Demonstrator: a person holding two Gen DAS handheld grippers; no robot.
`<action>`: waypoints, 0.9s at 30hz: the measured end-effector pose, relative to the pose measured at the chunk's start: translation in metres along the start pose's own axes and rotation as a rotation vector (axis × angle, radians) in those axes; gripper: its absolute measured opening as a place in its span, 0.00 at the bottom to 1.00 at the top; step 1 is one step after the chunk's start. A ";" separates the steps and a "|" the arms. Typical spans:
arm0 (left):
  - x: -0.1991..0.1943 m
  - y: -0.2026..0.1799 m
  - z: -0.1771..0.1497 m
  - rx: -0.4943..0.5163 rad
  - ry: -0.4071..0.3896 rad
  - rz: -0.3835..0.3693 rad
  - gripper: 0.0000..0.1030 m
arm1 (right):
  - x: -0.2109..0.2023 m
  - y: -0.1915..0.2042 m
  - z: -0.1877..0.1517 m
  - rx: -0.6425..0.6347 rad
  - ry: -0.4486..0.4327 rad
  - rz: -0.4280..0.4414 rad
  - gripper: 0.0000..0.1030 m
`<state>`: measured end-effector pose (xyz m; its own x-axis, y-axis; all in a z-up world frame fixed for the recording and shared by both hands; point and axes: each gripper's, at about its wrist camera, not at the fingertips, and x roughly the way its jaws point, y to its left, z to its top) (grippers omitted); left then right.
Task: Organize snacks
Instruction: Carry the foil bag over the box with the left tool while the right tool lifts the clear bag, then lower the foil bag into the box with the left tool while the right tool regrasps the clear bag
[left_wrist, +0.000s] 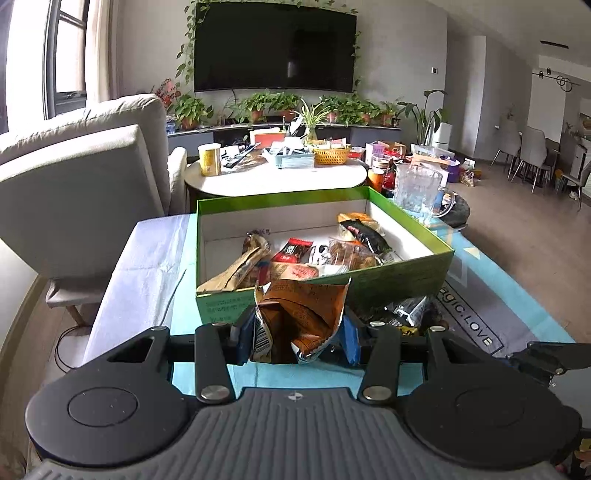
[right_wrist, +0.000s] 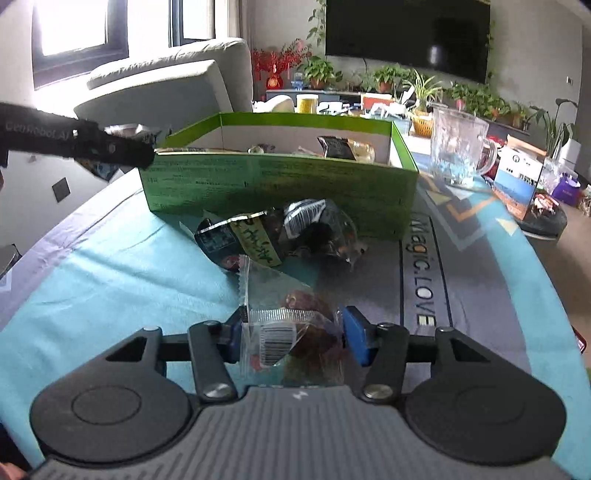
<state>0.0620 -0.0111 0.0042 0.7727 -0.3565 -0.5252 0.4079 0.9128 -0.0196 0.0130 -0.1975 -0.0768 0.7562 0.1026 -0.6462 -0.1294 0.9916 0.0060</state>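
My left gripper is shut on a crumpled orange-brown snack packet, held just in front of the near wall of the green cardboard box. Inside the box lie several snack packets. My right gripper is shut on a clear packet with a brown snack inside, both blue pads touching its sides, low over the teal mat. Ahead of it, dark snack packets lie on the mat against the green box.
A glass jug stands right of the box. Behind it is a round table crowded with baskets and a yellow can. A grey sofa is on the left. The left gripper's black body reaches in at the box's left corner.
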 end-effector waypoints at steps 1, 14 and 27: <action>0.000 -0.001 0.001 0.003 -0.001 -0.001 0.42 | 0.000 0.001 -0.001 -0.002 0.007 -0.008 0.36; 0.002 -0.004 0.011 0.027 -0.027 -0.002 0.42 | -0.012 -0.005 0.007 0.055 -0.058 0.093 0.35; 0.009 -0.004 0.030 0.025 -0.075 0.009 0.42 | -0.011 -0.021 0.018 0.068 -0.064 0.102 0.36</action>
<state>0.0815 -0.0242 0.0246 0.8102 -0.3630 -0.4602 0.4118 0.9112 0.0063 0.0189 -0.2185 -0.0556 0.7811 0.2061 -0.5894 -0.1661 0.9785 0.1221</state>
